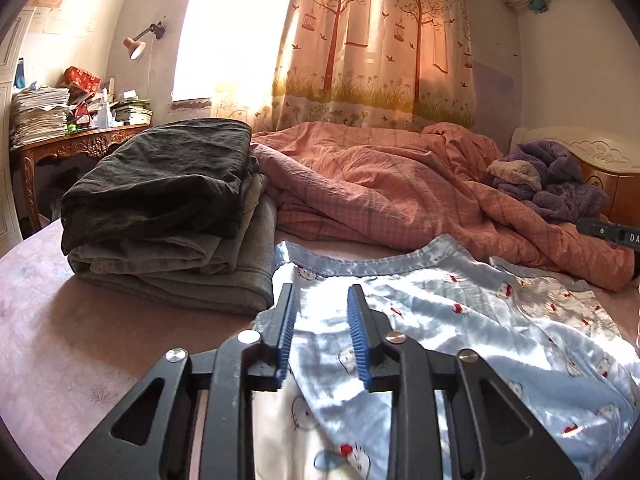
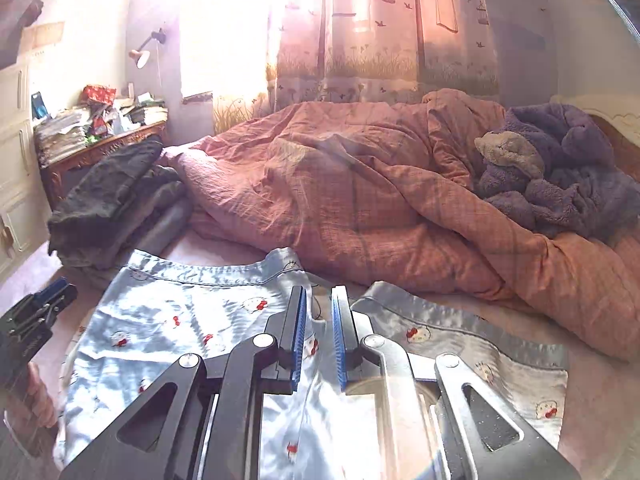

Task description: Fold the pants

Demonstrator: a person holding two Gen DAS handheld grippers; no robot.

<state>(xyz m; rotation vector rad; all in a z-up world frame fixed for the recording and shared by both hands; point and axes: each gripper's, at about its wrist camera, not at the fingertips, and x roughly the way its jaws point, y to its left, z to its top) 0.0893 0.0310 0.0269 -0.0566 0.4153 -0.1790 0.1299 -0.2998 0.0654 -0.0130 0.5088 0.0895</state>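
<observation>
1. The pale blue satin pants (image 2: pixel 192 320) lie spread on the pink bed sheet (image 1: pixel 60 320), legs pointing away toward the rumpled pink quilt (image 2: pixel 340 200). In my right view the two legs part in a V, one on each side of my fingers.
2. My left gripper (image 1: pixel 320 300) hangs just over the left leg, jaws apart, nothing between the blue pads (image 1: pixel 286 332). Empty.
3. My right gripper (image 2: pixel 320 300) sits above the split between the legs, jaws parted a little narrower, also holding nothing.
4. So I judge this as the very start of a fold: the pants are laid out, not yet doubled over.
5. Next, I reckon, each gripper needs to drop and pinch an edge of one leg, hem end and waist end, then carry it across onto the other leg.
6. The satin looks slippery and wrinkled, so the pinch must take the fabric deep between the pads.
7. The folded dark stack (image 1: pixel 160 208) sits just beside the left leg; I need to keep clear of it.
</observation>
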